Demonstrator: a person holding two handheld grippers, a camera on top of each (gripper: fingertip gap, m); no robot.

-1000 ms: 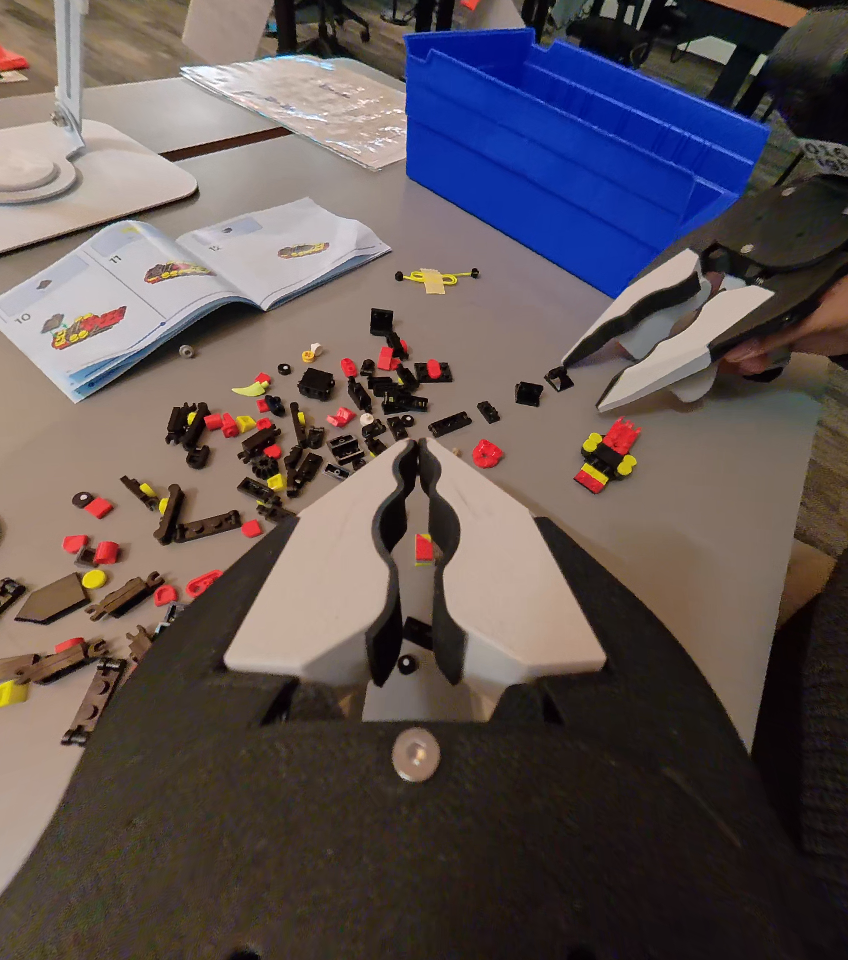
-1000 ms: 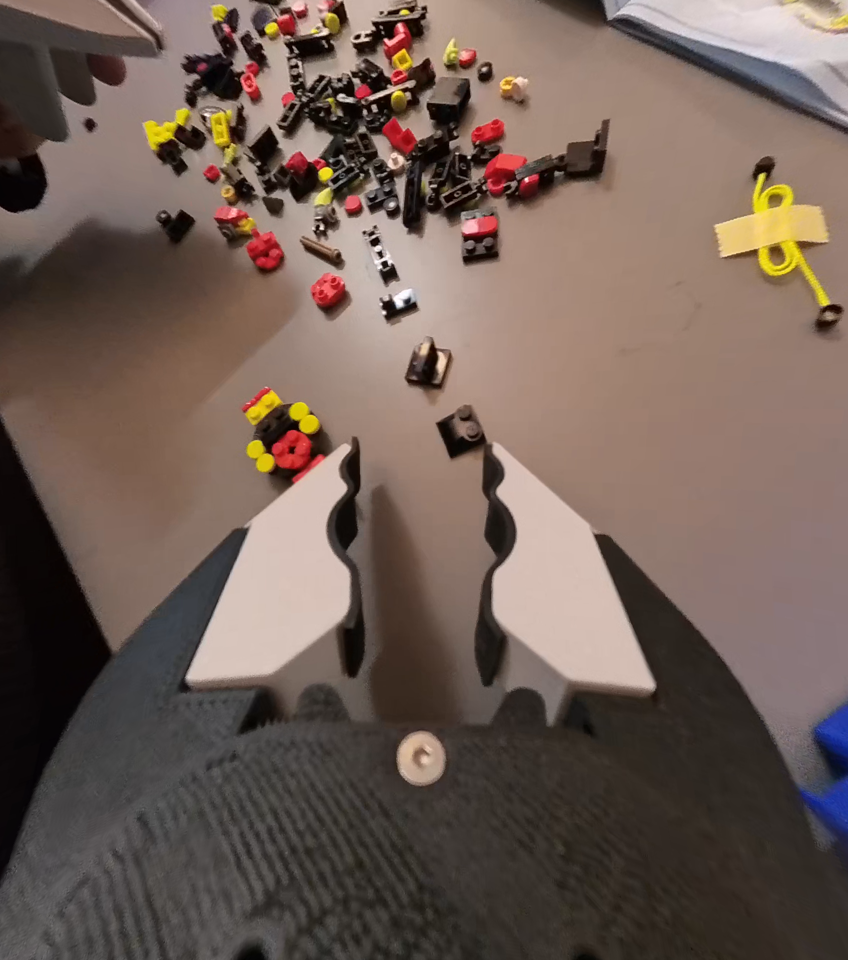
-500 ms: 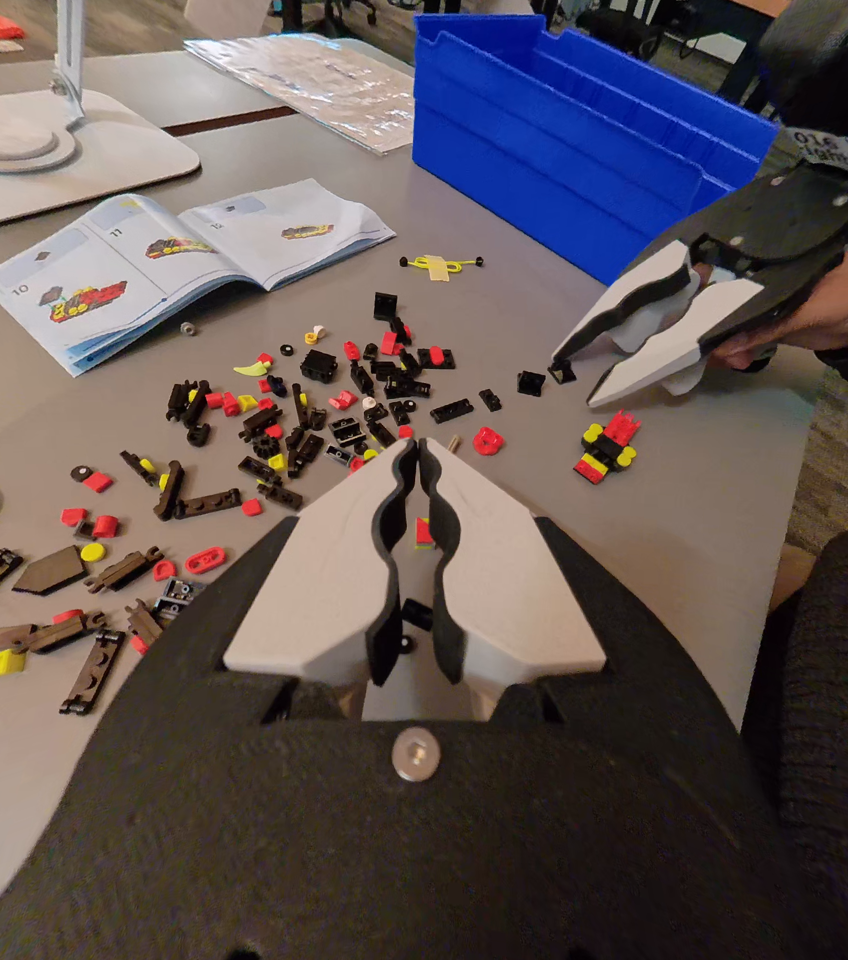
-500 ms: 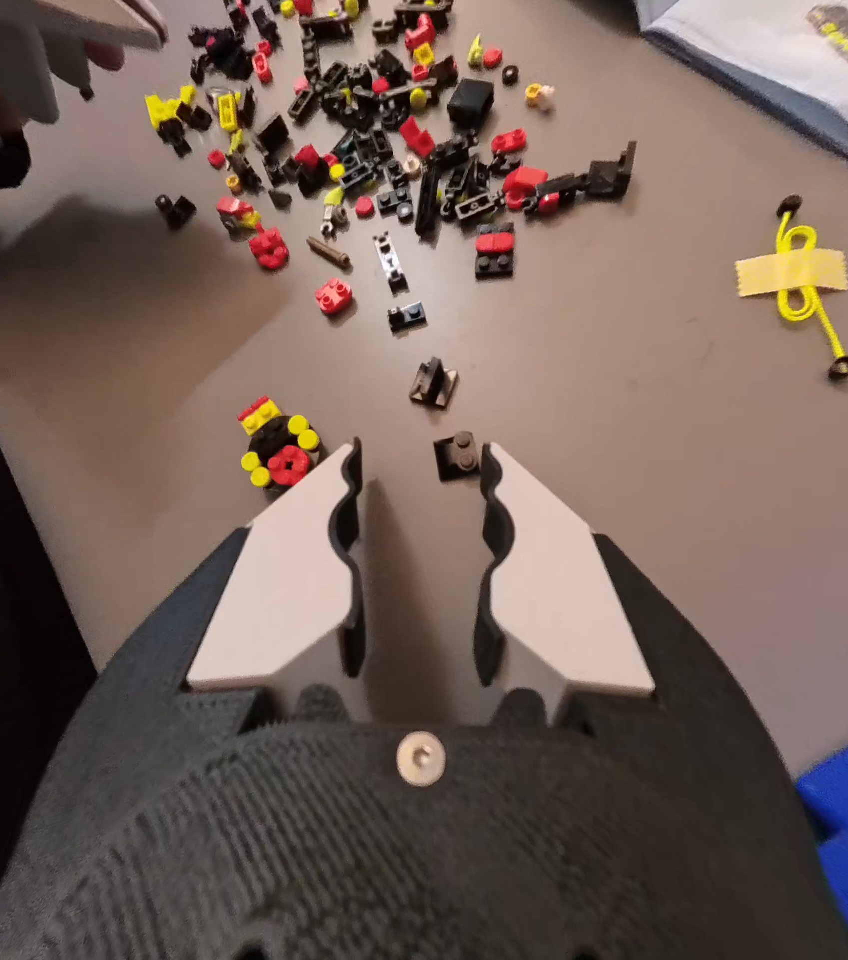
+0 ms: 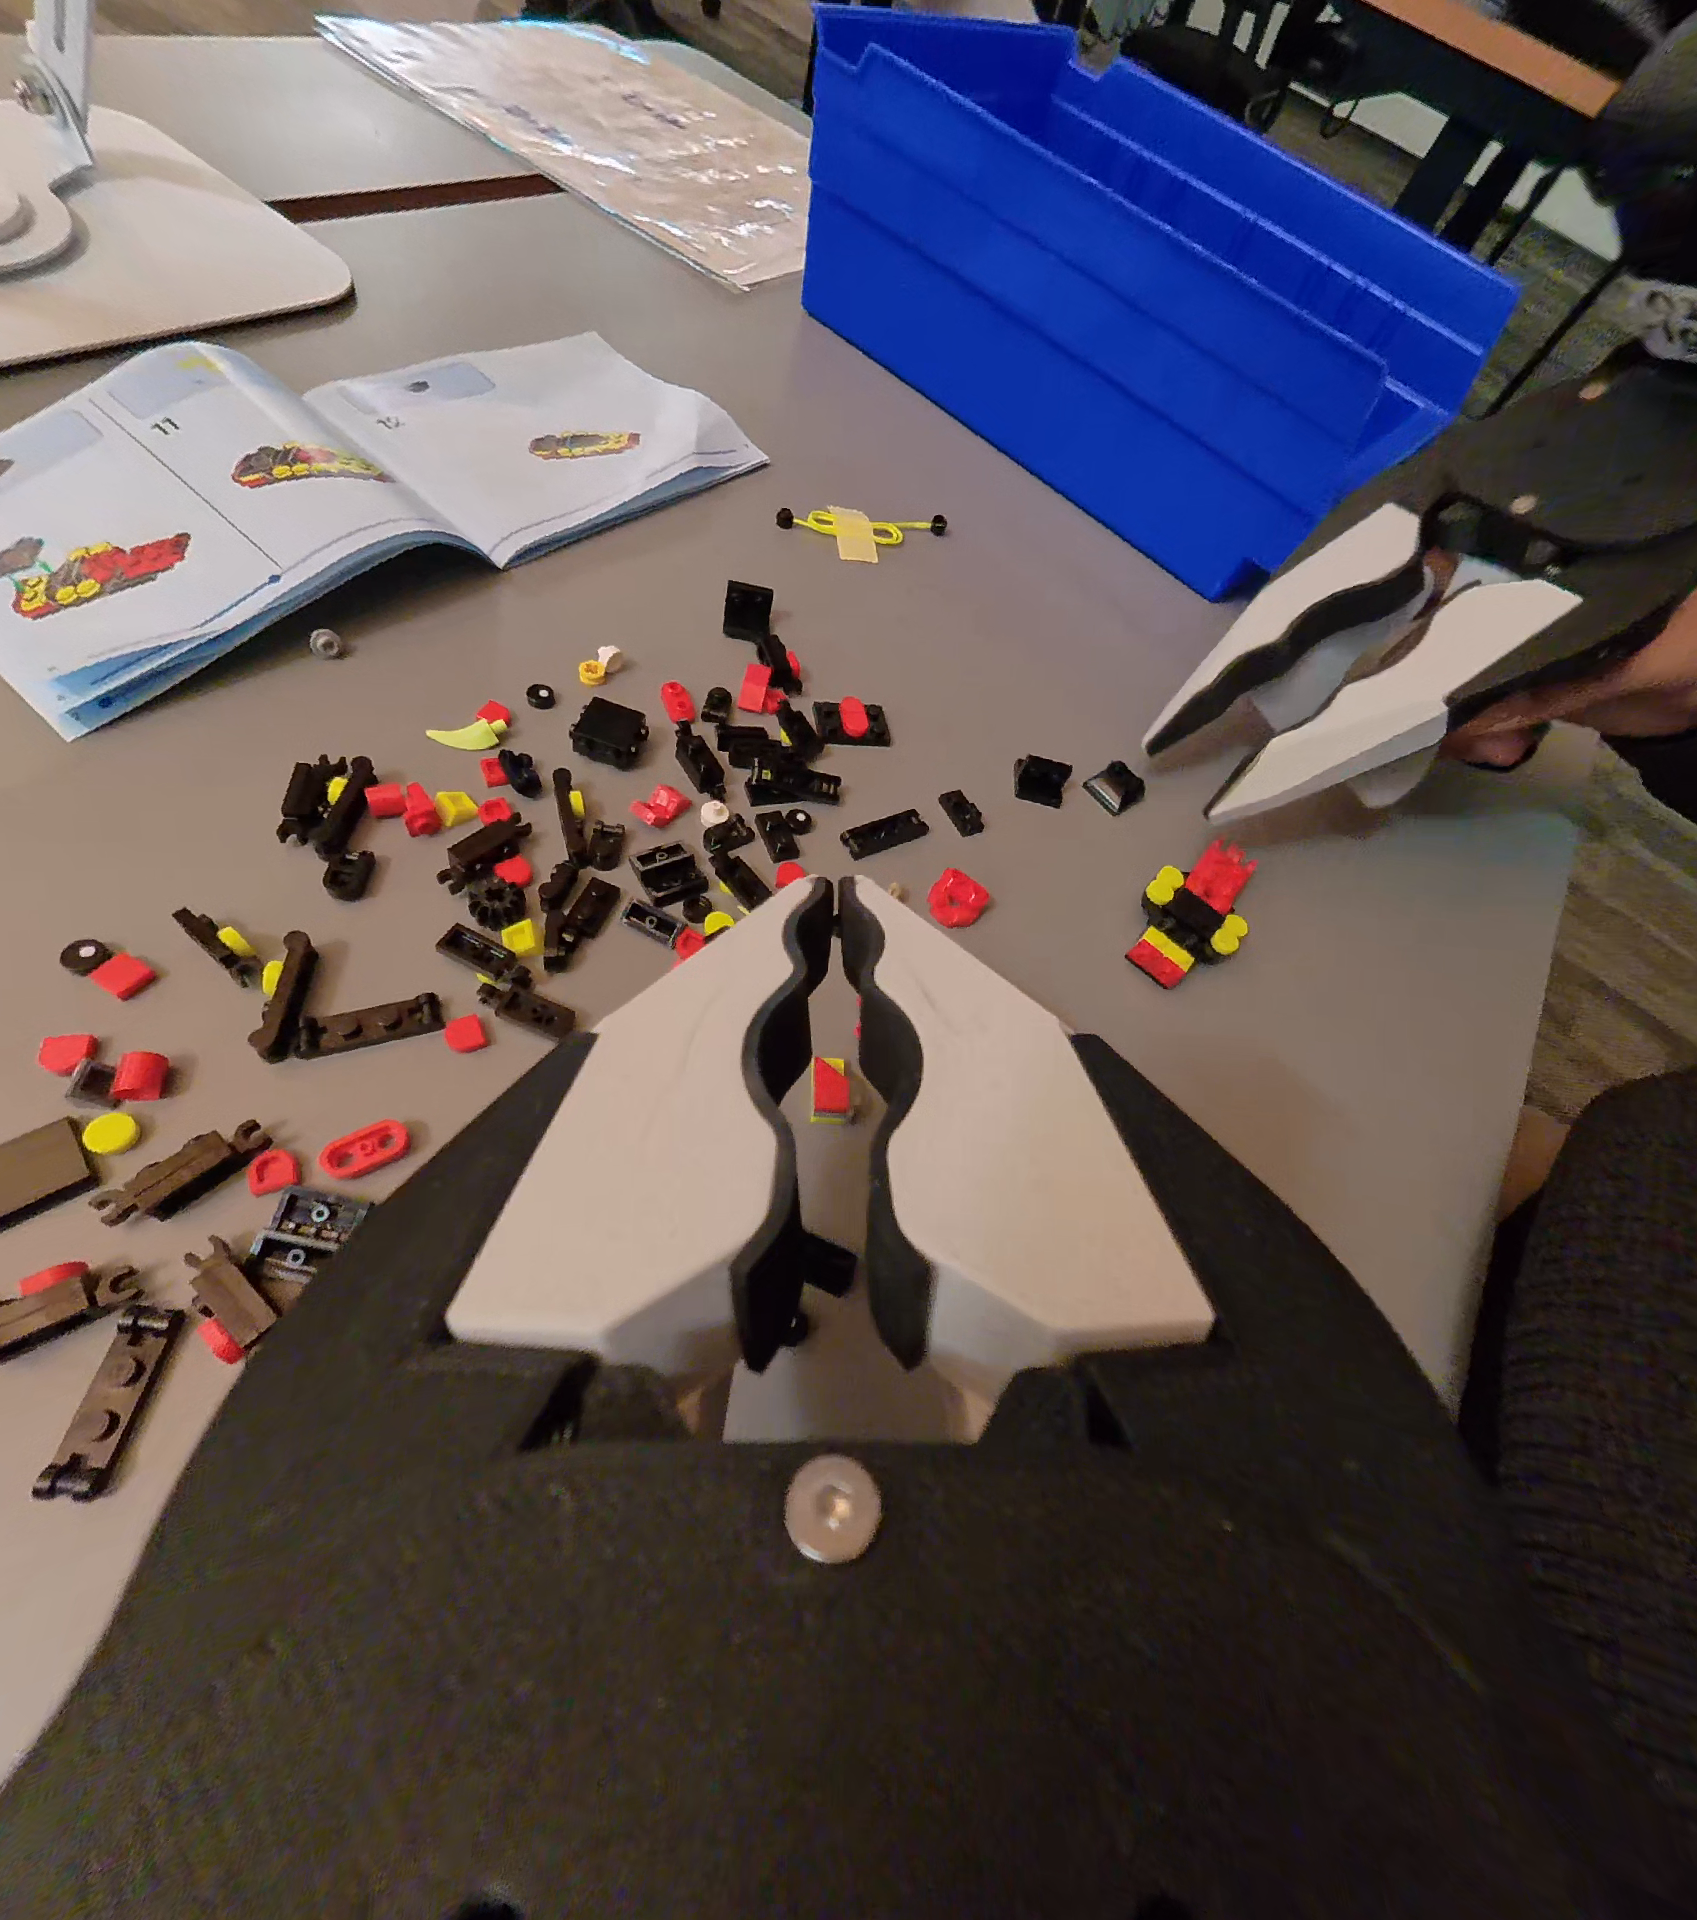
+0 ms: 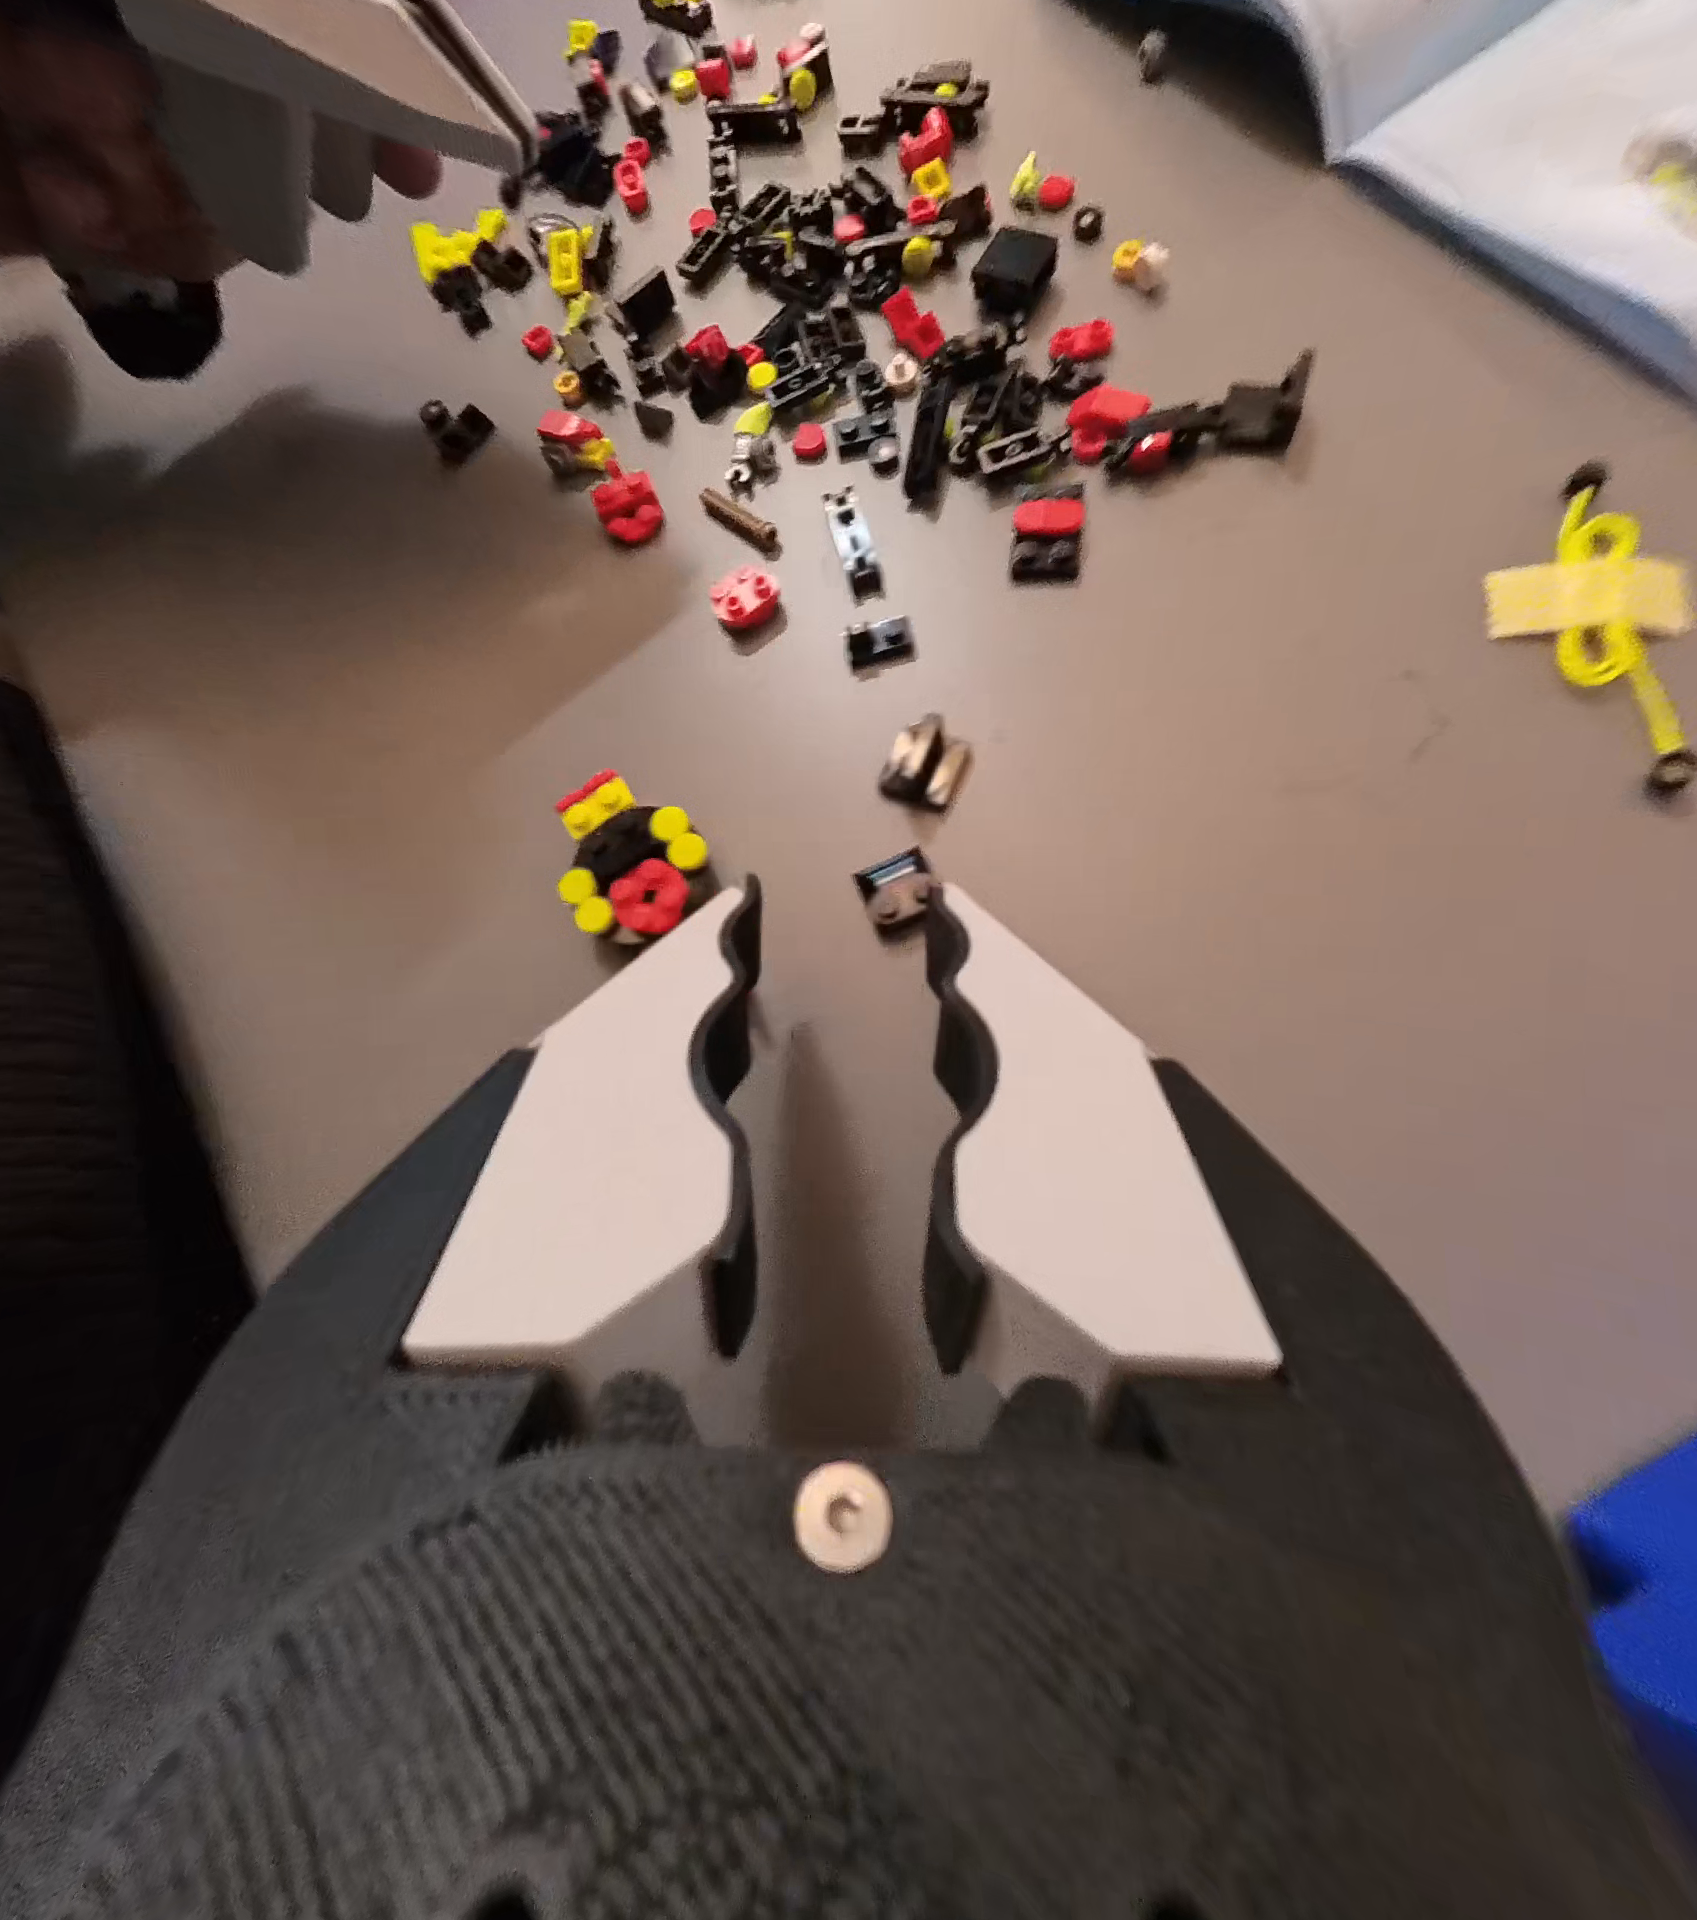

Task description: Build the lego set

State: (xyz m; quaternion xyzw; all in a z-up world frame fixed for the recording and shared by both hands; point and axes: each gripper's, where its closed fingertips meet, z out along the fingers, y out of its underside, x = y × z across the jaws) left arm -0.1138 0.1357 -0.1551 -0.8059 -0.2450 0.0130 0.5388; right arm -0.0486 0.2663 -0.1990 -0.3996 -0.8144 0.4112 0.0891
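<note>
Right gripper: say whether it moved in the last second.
Yes. Right gripper edged forward: the small black piece on the table now lies level with its fingertips, not ahead.

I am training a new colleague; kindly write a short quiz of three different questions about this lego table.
1. True or false: the jaws of the right gripper are open.
2. Which thing lies nearest the right gripper's fingertips?
A. the small black piece
B. the yellow string with tape
C. the instruction booklet
3. Fill in: the blue bin stands on the ____ table.

Key: 1 true; 2 A; 3 grey.
</note>
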